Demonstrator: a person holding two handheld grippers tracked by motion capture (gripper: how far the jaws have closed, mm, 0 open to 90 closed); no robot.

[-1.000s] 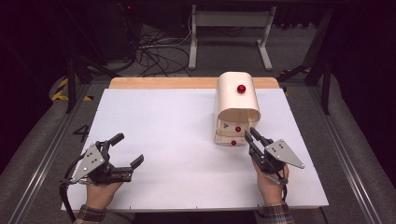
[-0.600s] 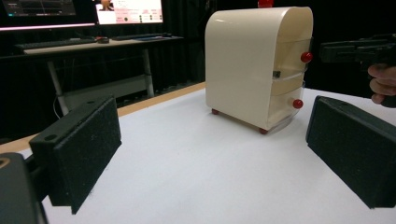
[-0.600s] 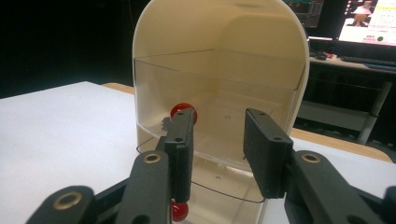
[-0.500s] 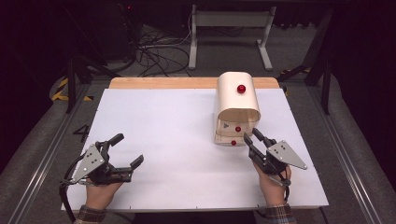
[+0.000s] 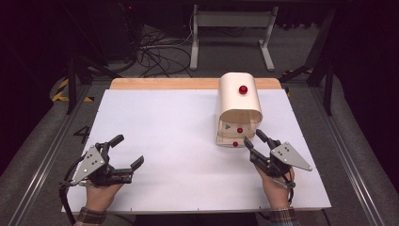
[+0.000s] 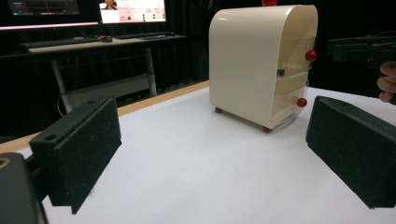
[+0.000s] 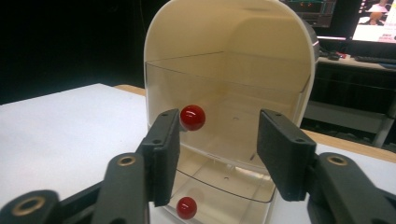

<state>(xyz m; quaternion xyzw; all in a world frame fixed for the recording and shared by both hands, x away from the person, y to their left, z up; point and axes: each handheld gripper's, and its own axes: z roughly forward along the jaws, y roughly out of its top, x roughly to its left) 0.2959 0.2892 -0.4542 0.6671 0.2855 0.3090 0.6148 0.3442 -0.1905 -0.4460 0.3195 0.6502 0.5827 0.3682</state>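
Note:
A cream cabinet with clear drawers stands on the right half of the white table top. It has a red knob on its roof and one on each drawer front. My right gripper is just in front of the drawers; its jaws have just been opening and hold nothing. In the right gripper view, the upper knob sits by the left jaw's tip and the lower knob lies below my right gripper. The lower drawer stands slightly out. My left gripper rests open at the front left, empty.
A wooden strip runs along the table's back edge. Metal rails flank both sides of the table. Cables and a desk frame lie on the floor behind. The table's left and middle hold nothing but my left gripper.
The right gripper's jaws have spread apart in front of the drawers. Both hands have stayed in place, and the cabinet has not moved.

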